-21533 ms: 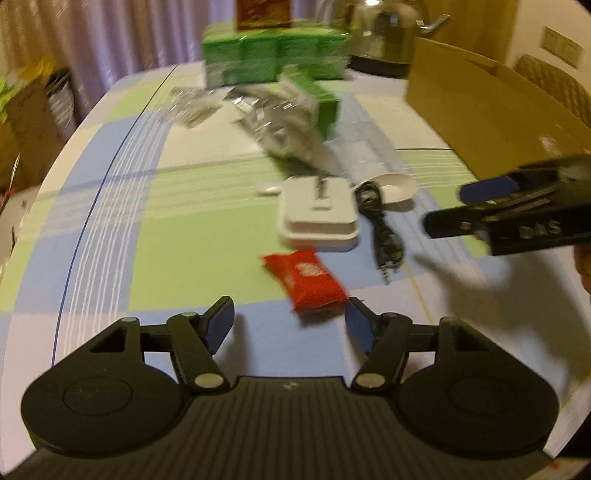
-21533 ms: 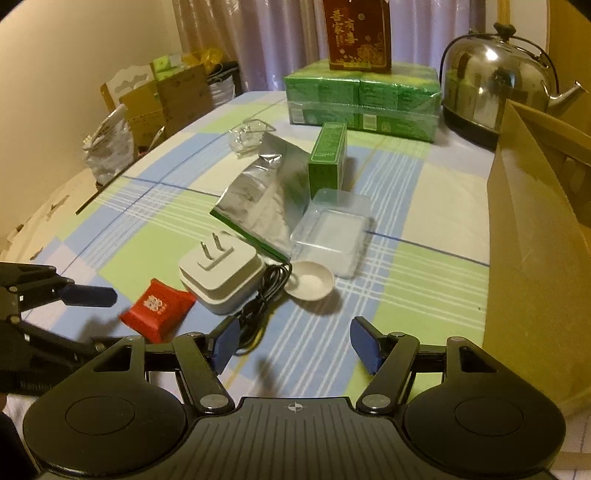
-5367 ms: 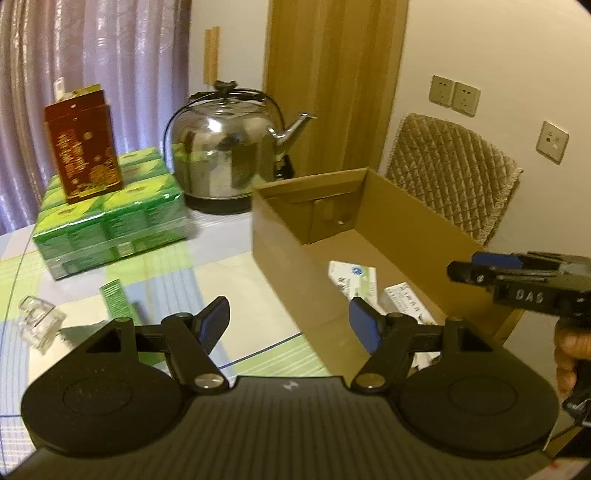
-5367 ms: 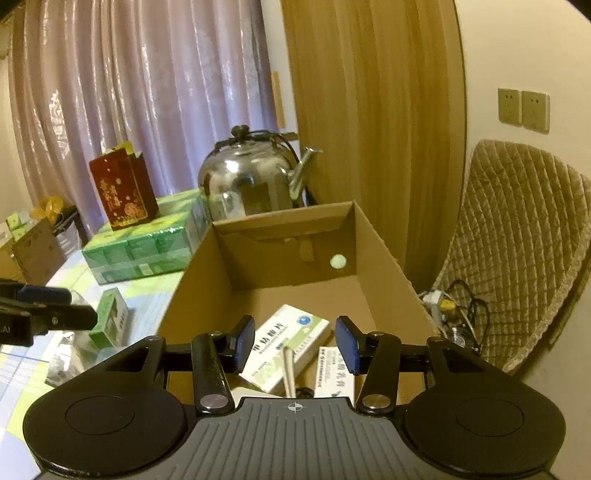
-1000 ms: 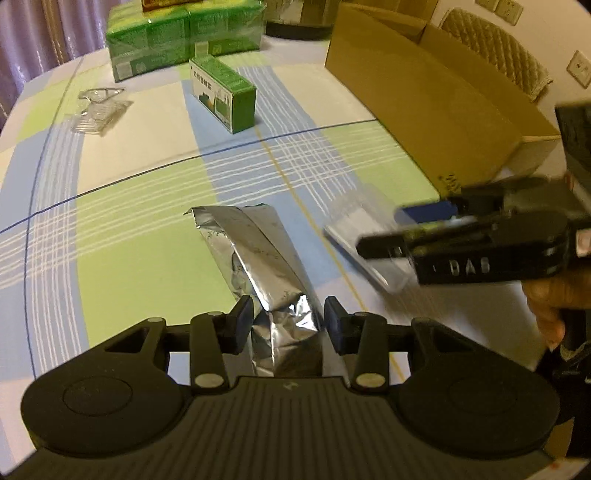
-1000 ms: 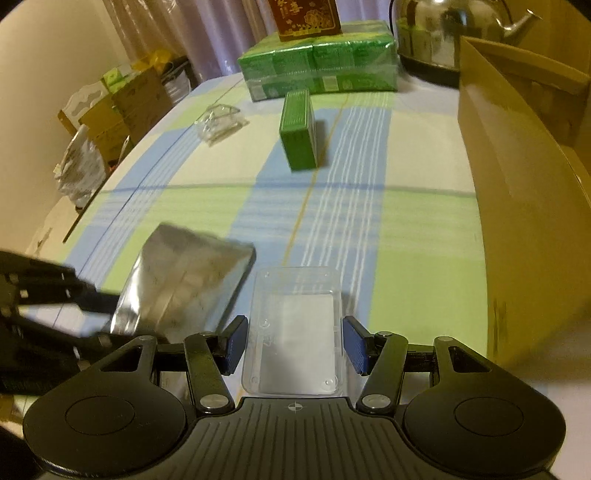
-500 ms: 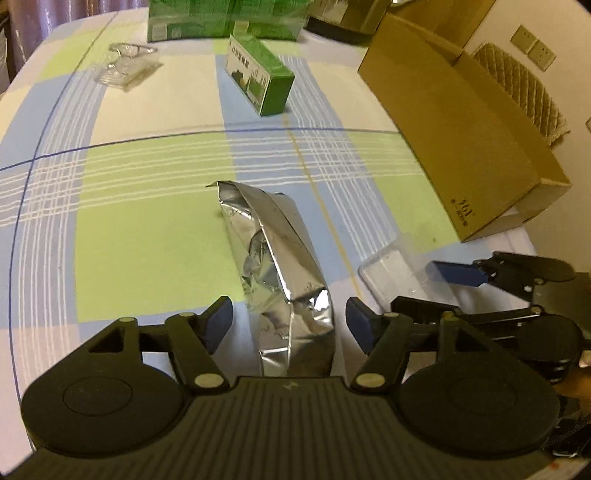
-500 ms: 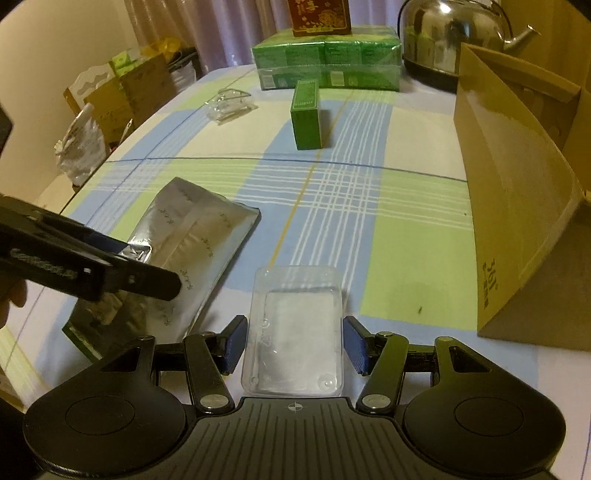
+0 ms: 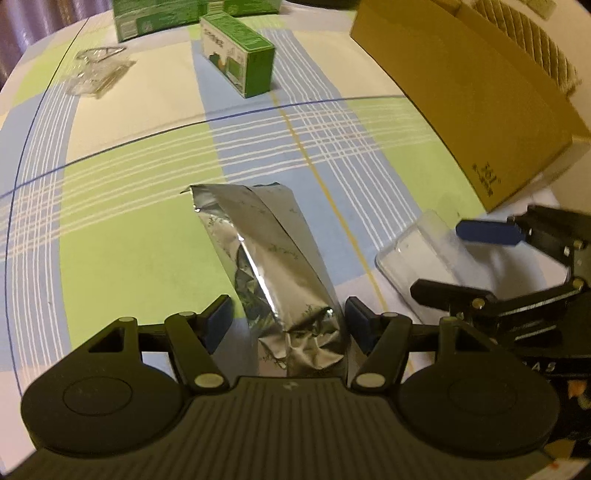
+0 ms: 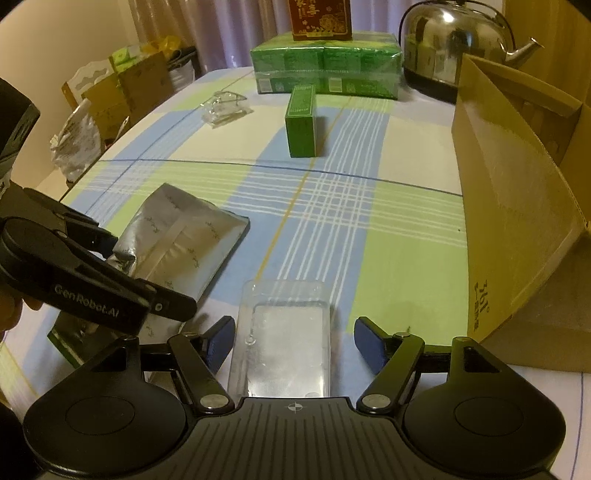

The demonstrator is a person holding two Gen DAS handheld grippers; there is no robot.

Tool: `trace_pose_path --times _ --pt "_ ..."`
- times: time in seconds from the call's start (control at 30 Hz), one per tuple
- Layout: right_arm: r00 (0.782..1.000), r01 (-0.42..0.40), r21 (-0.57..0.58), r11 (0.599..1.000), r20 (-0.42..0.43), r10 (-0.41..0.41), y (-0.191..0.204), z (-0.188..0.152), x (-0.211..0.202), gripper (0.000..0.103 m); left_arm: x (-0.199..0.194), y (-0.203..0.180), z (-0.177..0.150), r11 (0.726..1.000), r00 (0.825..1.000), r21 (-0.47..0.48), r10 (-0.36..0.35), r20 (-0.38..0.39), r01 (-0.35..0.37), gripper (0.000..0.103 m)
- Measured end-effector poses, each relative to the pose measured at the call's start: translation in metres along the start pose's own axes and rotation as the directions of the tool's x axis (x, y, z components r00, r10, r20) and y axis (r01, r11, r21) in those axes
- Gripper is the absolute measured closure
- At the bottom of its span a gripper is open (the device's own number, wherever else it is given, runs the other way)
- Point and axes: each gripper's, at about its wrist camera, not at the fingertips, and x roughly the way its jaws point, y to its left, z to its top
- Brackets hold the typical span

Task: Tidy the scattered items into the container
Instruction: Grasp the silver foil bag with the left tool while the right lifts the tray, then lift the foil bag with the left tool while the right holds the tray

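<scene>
Tablecloth [image 10: 406,236] in a blue, green and cream check covers a table on which several loose items lie. At the near edge, the left gripper [image 9: 287,325] is lowered over a crumpled silver foil pouch [image 9: 269,258]. Its two blue-padded fingers [image 9: 218,321] are spread wide, one on each side of the pouch's near end; the right pad sits just beside the foil, while the left pad stands clear of it. The pouch lies flat, its far end pointing toward the middle of the table.

Just to the right, also at the near edge, the right gripper [image 10: 293,341] straddles a clear plastic tray [image 10: 284,339]. Its fingers are likewise spread apart, with a gap between each pad and the tray's sides. The tray lies flat on the cloth, near the foil pouch but not touching it.

An open cardboard box [image 10: 517,221] stands along the right edge of the table, near the tray. Toward the middle of the table stands a small green carton [image 10: 301,125]. Toward the far left lies a piece of crumpled clear plastic packaging [image 10: 225,109]. At the far edge sits a wrapped bundle of green boxes [image 10: 325,70] with a red box [image 10: 319,18] on top, and a steel kettle [image 10: 458,44] beside it.
</scene>
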Motion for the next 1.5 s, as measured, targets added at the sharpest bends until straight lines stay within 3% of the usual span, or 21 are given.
trace_pose_path --times 0.23,0.4,0.57,0.73,0.93,1.07,1.13,1.3,1.5 --pt "1.0 0.007 -0.01 1.0 -0.006 -0.007 0.001 -0.002 -0.001 0.034 -0.007 -0.018 -0.007 0.992 0.999 0.125 0.03 0.021 -0.032 0.063" --pt "1.0 0.01 -0.013 1.0 -0.014 -0.01 0.001 -0.003 0.001 0.034 -0.009 -0.019 -0.012 0.99 1.0 0.141 0.027 0.015 -0.029 0.063" --pt "1.0 0.008 -0.027 1.0 -0.025 -0.008 0.003 -0.004 0.005 0.034 -0.003 -0.015 -0.011 0.993 1.0 0.115 0.024 -0.017 -0.022 0.053" --pt "0.999 0.012 -0.048 0.999 -0.031 -0.014 0.007 -0.004 0.009 0.034 0.0 -0.019 -0.013 0.987 0.999 0.156 0.034 -0.022 -0.03 0.051" --pt "0.999 0.019 -0.086 0.996 -0.042 -0.023 0.014 -0.006 0.015 0.034 -0.002 -0.025 -0.015 0.978 0.999 0.203 0.051 -0.007 -0.049 0.062" --pt "0.998 0.019 -0.092 0.996 -0.051 -0.024 0.014 -0.006 0.018 0.035 -0.007 -0.022 -0.013 0.982 0.999 0.185 0.038 0.008 -0.039 0.064" --pt "0.999 0.023 -0.089 0.996 -0.047 -0.028 0.014 -0.005 0.017 0.047 -0.009 -0.021 -0.012 0.983 0.999 0.18 0.04 0.012 -0.042 0.064" --pt "0.999 0.014 -0.097 0.995 -0.045 -0.019 0.016 -0.005 0.016 0.049 -0.009 -0.016 -0.011 0.987 1.0 0.162 0.018 -0.01 -0.017 0.064" --pt "0.999 0.016 -0.119 0.993 -0.035 -0.02 0.021 -0.004 0.016 0.049 0.0 -0.003 -0.002 0.994 0.998 0.107 -0.01 -0.059 0.016 0.052"
